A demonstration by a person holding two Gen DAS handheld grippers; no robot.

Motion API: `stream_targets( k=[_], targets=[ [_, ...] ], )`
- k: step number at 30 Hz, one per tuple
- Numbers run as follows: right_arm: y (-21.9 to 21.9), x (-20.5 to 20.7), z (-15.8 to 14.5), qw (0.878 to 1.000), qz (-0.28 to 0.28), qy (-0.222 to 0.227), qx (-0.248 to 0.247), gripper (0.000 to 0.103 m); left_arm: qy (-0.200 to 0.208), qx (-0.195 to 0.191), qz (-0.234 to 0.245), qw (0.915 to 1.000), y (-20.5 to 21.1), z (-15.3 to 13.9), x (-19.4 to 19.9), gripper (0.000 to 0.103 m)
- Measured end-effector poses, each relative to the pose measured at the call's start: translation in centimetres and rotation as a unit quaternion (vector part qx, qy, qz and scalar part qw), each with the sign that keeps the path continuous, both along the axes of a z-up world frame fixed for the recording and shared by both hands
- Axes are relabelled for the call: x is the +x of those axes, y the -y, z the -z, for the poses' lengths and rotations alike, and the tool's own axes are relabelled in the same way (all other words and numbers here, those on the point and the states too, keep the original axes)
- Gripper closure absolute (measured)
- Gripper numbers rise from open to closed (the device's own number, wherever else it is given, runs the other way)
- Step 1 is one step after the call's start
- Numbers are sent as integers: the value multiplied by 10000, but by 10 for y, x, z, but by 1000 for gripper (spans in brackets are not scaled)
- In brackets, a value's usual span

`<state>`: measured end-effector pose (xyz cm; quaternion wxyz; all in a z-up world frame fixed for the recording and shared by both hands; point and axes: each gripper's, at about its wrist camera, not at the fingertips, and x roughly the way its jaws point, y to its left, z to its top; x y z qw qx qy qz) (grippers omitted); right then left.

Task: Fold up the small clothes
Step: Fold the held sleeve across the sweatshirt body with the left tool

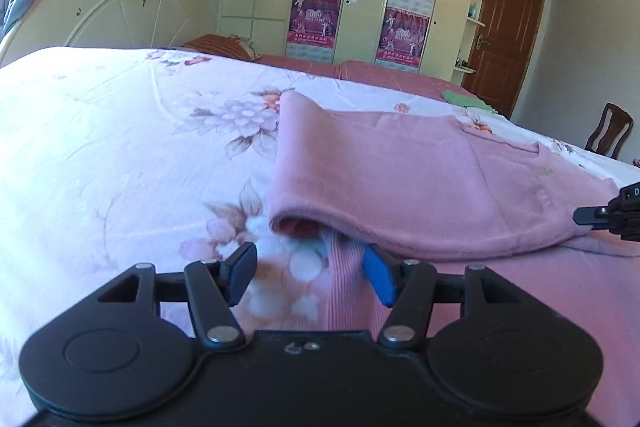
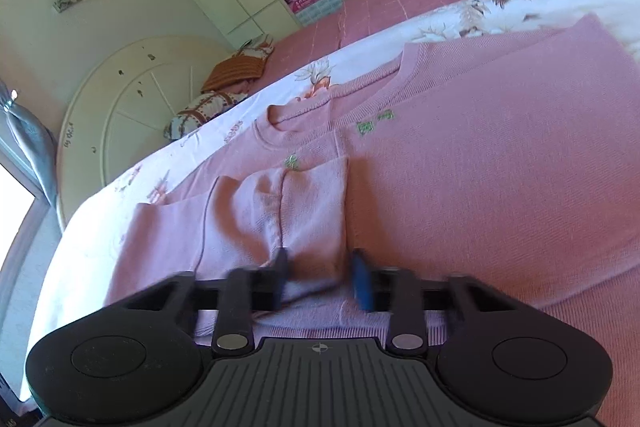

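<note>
Left wrist view: the left gripper (image 1: pixel 310 275) has its fingers wide, straddling the ribbed cuff of the pink sweater (image 1: pixel 420 183) on the floral bed (image 1: pixel 100 147). Best to pinch the cuff squarely.

Right wrist view: the right gripper (image 2: pixel 320 279), fingers spread, blurred, flanks the folded sleeve, a soft fine knit near the sweater's collar.

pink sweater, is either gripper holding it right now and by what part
Neither. The left gripper is open at the ribbed cuff of the pink sweater; the right gripper is open around the folded sleeve's edge, jaws not closed.
</note>
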<state>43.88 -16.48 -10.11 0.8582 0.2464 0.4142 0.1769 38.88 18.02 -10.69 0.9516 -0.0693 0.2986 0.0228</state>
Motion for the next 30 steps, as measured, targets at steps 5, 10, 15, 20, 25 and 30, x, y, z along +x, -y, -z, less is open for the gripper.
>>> stream_targets(
  k=[5,10,15,20,25,30],
  targets=[
    [10,-7,-32,9958,243,749,-462,99,77,219,317,9992,4,-2,14,54],
    [38,-16,-39,9901,542,933,-899,99,103,347,511,9980,10,-1,15,63],
    [35,-22,-26,9903,462,807,-1036,99,107,353,516,9980,12,-1,20,72],
    [37,-24,-16,9902,518,701,-1087,99,-243,209,538,9980,7,5,33,82],
    [42,-25,-5,9911,531,519,-1105,99,-301,173,563,9978,-1,4,27,72],
    [48,-29,-10,9922,327,562,-1061,98,202,-19,333,9992,-30,-15,5,53]
  ],
)
